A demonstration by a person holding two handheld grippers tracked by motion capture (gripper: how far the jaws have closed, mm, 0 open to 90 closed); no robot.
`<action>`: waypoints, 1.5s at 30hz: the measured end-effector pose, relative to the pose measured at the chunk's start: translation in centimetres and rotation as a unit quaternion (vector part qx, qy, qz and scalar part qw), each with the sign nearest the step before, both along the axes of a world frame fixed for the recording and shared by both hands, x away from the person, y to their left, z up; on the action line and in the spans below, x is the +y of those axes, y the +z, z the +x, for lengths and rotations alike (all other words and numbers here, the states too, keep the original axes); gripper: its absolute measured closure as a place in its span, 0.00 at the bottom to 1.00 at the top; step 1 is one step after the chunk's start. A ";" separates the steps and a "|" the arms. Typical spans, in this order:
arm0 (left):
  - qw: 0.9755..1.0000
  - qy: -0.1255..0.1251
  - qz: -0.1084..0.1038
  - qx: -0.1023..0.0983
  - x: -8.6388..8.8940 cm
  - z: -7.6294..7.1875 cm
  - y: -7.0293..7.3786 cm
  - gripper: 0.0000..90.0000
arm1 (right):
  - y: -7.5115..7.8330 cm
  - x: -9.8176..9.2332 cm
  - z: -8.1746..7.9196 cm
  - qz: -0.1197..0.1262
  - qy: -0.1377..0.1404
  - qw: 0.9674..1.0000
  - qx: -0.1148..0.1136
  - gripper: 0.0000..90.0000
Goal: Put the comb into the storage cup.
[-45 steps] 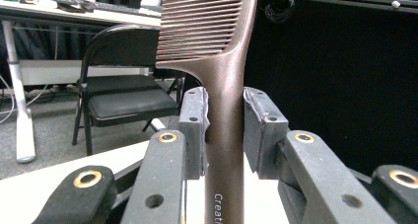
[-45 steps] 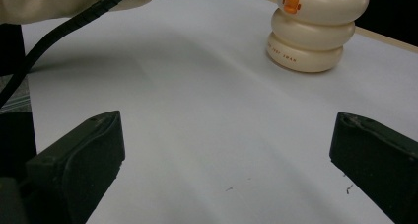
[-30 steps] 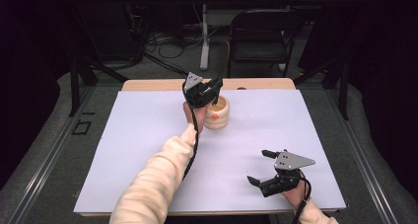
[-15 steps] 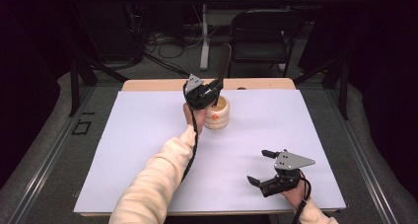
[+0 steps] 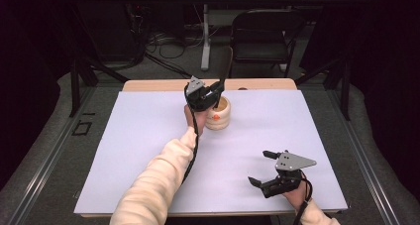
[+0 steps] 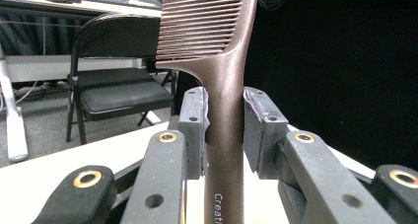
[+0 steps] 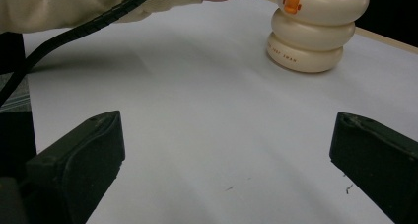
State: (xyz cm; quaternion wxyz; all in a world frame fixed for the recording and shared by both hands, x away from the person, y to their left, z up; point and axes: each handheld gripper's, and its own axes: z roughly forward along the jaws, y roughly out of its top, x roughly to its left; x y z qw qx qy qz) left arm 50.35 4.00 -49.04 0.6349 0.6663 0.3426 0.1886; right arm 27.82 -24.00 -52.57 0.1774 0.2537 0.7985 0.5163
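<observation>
A brown comb (image 6: 224, 81) stands upright with its teeth at the top, and my left gripper (image 6: 224, 113) is shut on its handle. In the high view the left gripper (image 5: 208, 97) hovers at the top rim of a cream ringed holder (image 5: 218, 118) with an orange mark, near the table's far edge. The comb (image 5: 226, 71) rises thin and dark above it; its lower end is hidden behind the gripper. My right gripper (image 5: 258, 167) rests near the front right of the table, jaws wide open with nothing between them. In the right gripper view, that gripper (image 7: 226, 150) faces the holder (image 7: 315, 34).
A white sheet (image 5: 148, 150) covers the table, with a wooden edge (image 5: 267, 84) at the far side. A black folding chair (image 5: 262, 31) stands behind the table. The left gripper's cable (image 7: 74, 34) trails along the cream sleeve.
</observation>
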 end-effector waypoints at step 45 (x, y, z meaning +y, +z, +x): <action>0.998 -0.015 0.059 -0.009 0.2 -0.1 -1.2 0.80 | 0.0 0.0 0.1 0.000 -0.002 1.000 0.000 0.00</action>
